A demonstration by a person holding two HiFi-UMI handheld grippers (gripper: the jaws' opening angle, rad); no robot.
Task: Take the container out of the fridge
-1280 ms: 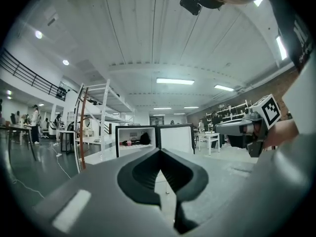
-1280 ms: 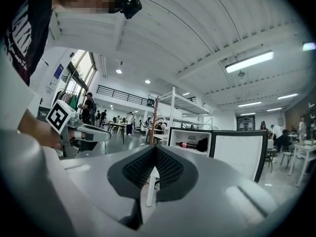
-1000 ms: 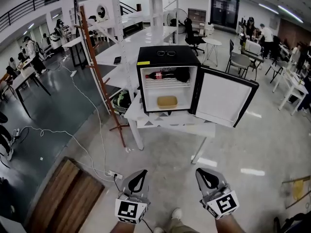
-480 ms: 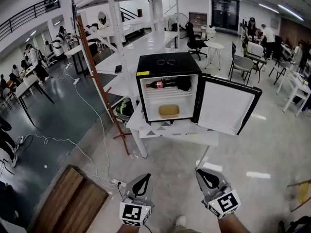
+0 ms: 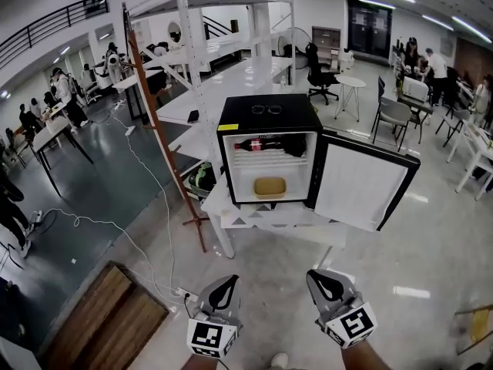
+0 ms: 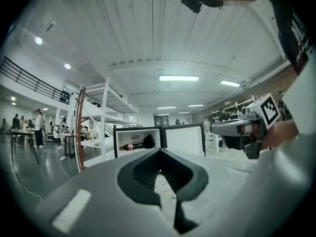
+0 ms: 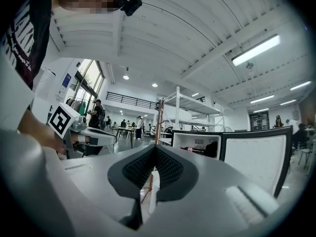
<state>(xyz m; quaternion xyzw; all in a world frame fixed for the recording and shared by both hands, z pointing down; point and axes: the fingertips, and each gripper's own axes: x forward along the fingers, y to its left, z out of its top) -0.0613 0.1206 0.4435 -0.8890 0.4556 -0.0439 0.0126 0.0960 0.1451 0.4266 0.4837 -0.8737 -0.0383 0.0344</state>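
Observation:
A small black fridge [image 5: 266,122] stands on a white table [image 5: 254,218] ahead of me, its door [image 5: 362,187] swung open to the right. On its lower shelf lies a tan container [image 5: 269,186]. A cola bottle [image 5: 258,144] and a dark item [image 5: 293,146] rest on the upper shelf. My left gripper [image 5: 228,282] and right gripper [image 5: 318,277] hang low in the head view, far short of the fridge, both shut and empty. The fridge [image 6: 136,142] shows beyond the shut left jaws [image 6: 159,150], and again as the fridge [image 7: 197,143] past the shut right jaws [image 7: 155,147].
A pair of glasses [image 5: 266,109] lies on the fridge top. A rust-coloured ladder frame [image 5: 166,153] and white shelving [image 5: 223,60] stand left of the table. Cables [image 5: 115,230] trail over the floor, with a wooden panel [image 5: 100,314] at lower left. People, chairs and tables fill the background.
The fridge has grown slightly larger and sits lower in the head view as I come closer. Both grippers stay low and shut.

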